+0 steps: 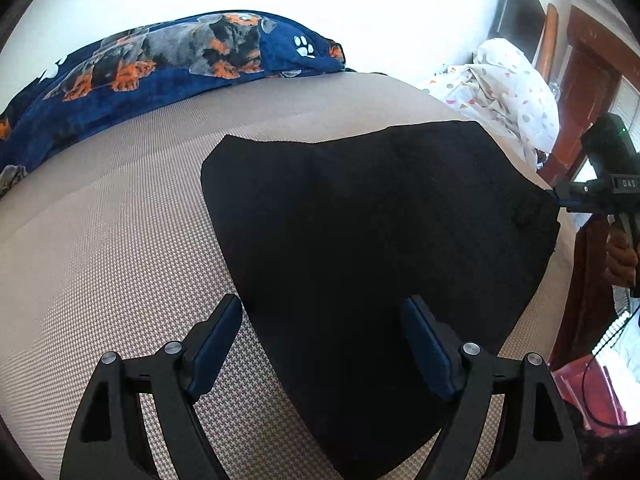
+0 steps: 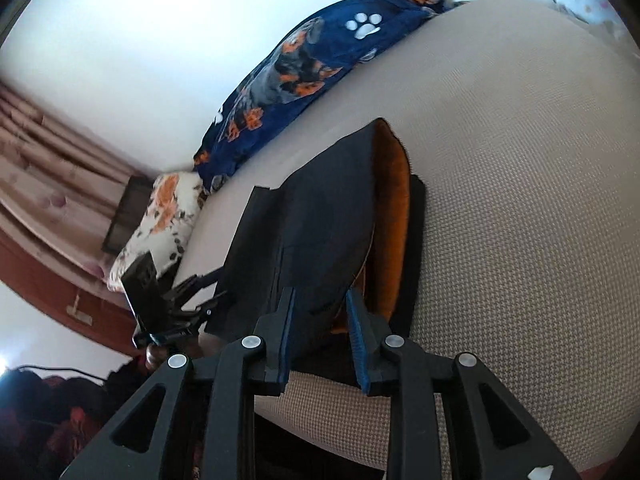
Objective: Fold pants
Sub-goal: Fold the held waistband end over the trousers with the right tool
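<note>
Pants (image 1: 376, 216) lying black and folded on the beige mattress (image 1: 120, 208), orange lining (image 2: 394, 216) showing at the lifted edge in the right wrist view. Left gripper (image 1: 322, 320) hovering low over the near edge, jaws standing wide apart, one finger above bare mattress, the other above the cloth, nothing between the pads. Right gripper (image 2: 320, 312) at the far side of the pants, jaws narrow with a fold of black cloth between them; whether the pads press on it, cannot tell. Blue dog-print blanket (image 1: 160, 64) bunched along the wall behind. White spotted sheet (image 1: 504, 88) heaped at the right corner. Flowered pillow (image 2: 160, 216) off beyond the blanket's end.
</note>
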`<state>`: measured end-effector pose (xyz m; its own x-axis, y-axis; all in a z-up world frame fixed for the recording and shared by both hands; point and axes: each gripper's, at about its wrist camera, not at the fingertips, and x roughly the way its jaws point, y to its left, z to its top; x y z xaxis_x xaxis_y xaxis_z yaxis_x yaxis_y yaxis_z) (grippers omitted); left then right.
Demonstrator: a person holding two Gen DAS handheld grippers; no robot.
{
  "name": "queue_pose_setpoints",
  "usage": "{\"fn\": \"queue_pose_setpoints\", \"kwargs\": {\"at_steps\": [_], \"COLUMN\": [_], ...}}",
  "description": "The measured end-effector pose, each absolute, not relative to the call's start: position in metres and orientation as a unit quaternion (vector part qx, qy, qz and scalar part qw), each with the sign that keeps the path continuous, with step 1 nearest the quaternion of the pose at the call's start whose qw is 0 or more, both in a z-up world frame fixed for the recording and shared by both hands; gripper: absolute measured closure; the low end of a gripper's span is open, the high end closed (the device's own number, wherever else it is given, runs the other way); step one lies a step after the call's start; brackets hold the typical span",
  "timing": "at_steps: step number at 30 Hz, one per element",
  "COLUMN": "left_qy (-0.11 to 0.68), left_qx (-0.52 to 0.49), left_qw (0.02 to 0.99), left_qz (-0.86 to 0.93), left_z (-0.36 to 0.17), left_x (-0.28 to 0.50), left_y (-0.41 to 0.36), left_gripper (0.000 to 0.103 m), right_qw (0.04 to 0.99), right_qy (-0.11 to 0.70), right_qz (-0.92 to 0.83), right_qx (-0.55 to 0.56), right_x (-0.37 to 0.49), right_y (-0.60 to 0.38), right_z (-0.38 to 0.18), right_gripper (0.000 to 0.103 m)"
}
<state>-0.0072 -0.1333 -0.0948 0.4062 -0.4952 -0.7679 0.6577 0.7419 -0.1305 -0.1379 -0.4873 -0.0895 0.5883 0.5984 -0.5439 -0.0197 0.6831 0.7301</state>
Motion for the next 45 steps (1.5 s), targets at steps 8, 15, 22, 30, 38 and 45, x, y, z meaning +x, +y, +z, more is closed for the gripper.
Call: {"fn": "queue_pose_setpoints", "kwargs": {"at_steps": [8,15,22,30,38,45], "left_qy": [0.426,0.426,0.428,0.431,0.431,0.432], "left_qx": [0.089,0.095,0.096,0.091,0.084,0.08], "left_qw": [0.833,0.835,0.834,0.834,0.834,0.833], "left_qz": [-0.341,-0.335,-0.334,-0.333,-0.334,-0.336], "left_z": [-0.096,-0.098,-0.101,-0.104,-0.105,-0.106], "left_x": [-0.005,-0.004,-0.002,-0.002,-0.001,0.0], "left_y": [-0.131,-0.13,-0.131,-0.13,-0.129,-0.127], "left_gripper": [0.018,0.016,0.015,0.011,0.011,0.011], "right_qw": [0.817,0.838,0.834,0.802,0.817,0.809], "right_qy": [0.431,0.447,0.452,0.481,0.465,0.482], "right_qz": [0.186,0.159,0.162,0.14,0.131,0.113], "right_qx": [0.335,0.269,0.272,0.324,0.316,0.317], "right_x": [-0.143,-0.149,-0.165,-0.167,-0.165,-0.155], "right_y": [-0.484,-0.468,-0.463,-0.478,-0.48,-0.485], "right_z": [-0.097,-0.08,-0.063,-0.105,-0.088,-0.095], "right_gripper": [0.078,0.091,0.096,0.098,0.089,0.073]}}
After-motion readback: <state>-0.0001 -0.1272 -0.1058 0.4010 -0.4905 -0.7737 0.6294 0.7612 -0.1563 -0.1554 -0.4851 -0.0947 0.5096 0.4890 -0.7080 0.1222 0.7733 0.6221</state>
